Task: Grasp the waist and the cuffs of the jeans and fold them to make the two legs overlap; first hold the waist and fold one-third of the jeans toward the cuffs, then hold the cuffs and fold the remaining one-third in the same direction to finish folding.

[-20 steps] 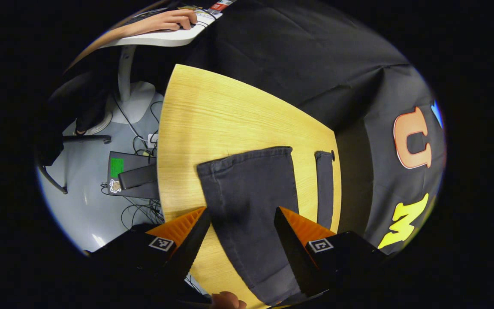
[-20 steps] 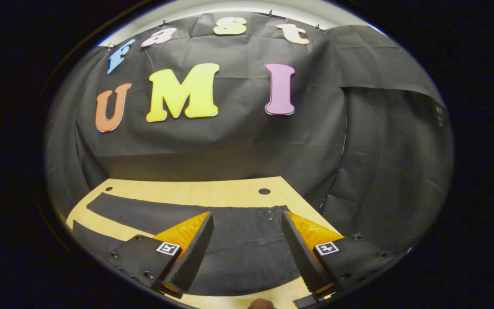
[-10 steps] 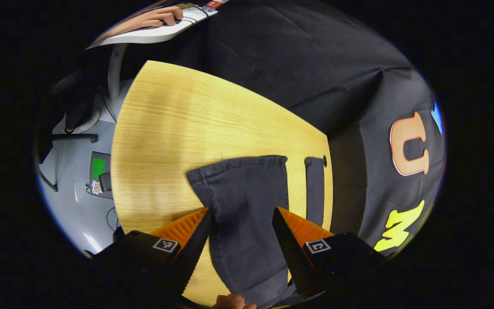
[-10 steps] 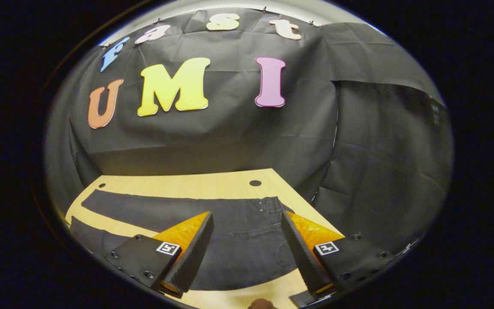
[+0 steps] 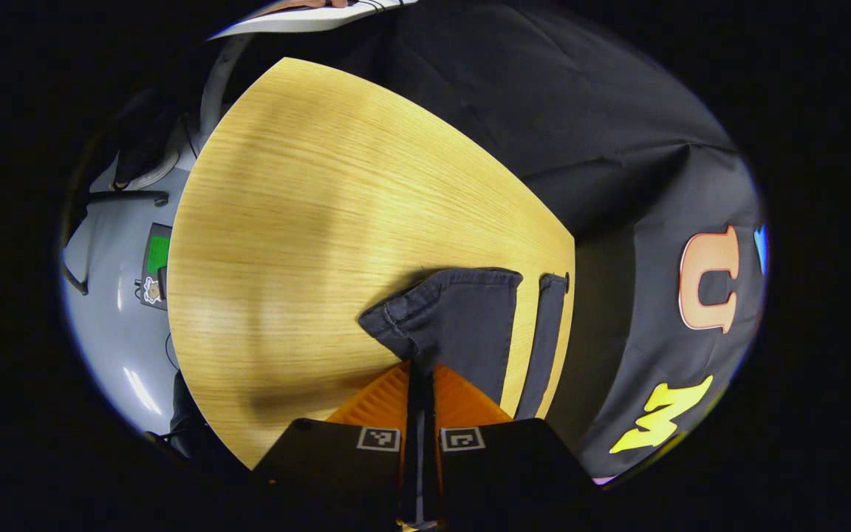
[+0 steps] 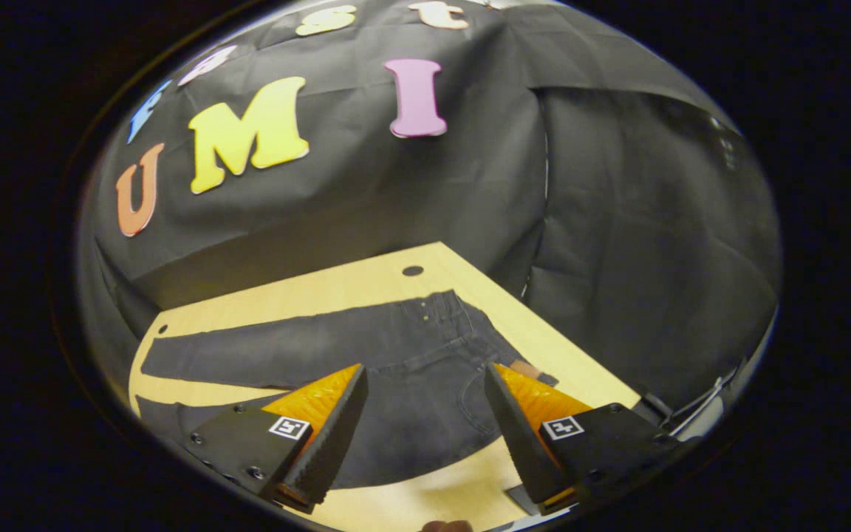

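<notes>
Dark jeans [image 6: 396, 347] lie flat on the wooden table [image 6: 366, 284], waist to the right and legs running left in the right gripper view. My right gripper [image 6: 424, 377] hovers open above the seat, close to the waist, with nothing between its fingers. In the left gripper view, the near leg's cuff [image 5: 462, 310] is bunched and drawn up to my left gripper [image 5: 419, 369], whose fingers are shut on its edge. The far leg's cuff [image 5: 552, 310] lies flat beside it, near the table's edge.
A broad bare stretch of the table [image 5: 300, 207] lies beyond the cuffs. Left of the table, the grey floor holds a device with a green patch [image 5: 155, 255] and cables. A white desk [image 5: 307, 15] stands at the far end. A small hole [image 6: 412, 270] marks the table's far corner.
My left gripper came down and shut on the near cuff, wrinkling it. The right gripper stayed open and pulled back, so more of the jeans and waist shows.
</notes>
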`<move>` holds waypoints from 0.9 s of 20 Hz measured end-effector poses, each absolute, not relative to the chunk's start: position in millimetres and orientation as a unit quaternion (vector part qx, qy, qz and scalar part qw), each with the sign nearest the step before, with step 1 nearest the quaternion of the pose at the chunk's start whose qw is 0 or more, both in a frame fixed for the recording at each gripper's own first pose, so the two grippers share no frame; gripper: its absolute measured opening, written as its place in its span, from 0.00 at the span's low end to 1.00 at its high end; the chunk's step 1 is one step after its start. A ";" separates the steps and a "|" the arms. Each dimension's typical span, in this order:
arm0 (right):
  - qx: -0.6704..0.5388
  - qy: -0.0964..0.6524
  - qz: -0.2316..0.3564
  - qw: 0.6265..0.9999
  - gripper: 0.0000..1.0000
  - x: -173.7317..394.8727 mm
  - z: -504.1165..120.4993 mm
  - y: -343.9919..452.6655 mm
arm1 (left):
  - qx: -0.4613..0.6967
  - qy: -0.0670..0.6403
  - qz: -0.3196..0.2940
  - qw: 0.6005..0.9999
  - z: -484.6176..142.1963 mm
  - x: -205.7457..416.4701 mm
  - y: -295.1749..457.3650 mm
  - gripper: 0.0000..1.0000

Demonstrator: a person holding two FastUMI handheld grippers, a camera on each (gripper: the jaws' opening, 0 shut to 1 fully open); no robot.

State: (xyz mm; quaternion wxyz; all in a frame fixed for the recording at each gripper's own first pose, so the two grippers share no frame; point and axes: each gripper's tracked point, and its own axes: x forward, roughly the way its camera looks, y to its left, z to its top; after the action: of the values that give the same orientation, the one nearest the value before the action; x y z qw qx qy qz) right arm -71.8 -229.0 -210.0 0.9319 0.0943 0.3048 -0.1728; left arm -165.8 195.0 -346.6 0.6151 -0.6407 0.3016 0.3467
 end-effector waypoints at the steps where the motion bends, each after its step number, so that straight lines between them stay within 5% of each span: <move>1: 0.121 0.315 -0.180 0.924 0.99 -71.9 -215.3 -233.0 | -0.634 0.307 0.346 0.620 -348.5 -166.9 195.6 0.06; 5: 0.309 0.372 -0.235 0.843 0.98 -88.5 -257.6 -268.2 | -0.642 0.302 0.347 0.613 -347.3 -165.9 195.5 0.05; 10: 0.406 0.420 -0.286 0.760 1.00 -105.8 -309.4 -296.3 | -0.637 0.306 0.352 0.614 -347.9 -165.6 196.1 0.05; 15: 0.376 0.455 -0.260 0.765 0.93 -82.2 -324.5 -284.9 | -0.639 0.307 0.355 0.609 -349.2 -165.9 196.8 0.04; 17: 0.358 0.471 -0.253 0.766 0.98 -74.9 -327.5 -283.4 | -0.640 0.307 0.357 0.607 -348.8 -165.7 196.7 0.04; 18: 0.345 0.479 -0.260 0.764 0.89 -75.7 -333.5 -288.0 | -0.641 0.307 0.357 0.606 -348.6 -165.7 196.8 0.04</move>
State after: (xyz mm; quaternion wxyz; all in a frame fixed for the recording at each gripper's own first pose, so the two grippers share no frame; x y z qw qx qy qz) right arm -75.7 -288.0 -333.5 0.7644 0.3448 0.4788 -0.2601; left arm -165.7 196.8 -348.6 0.6063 -0.6409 0.3066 0.3573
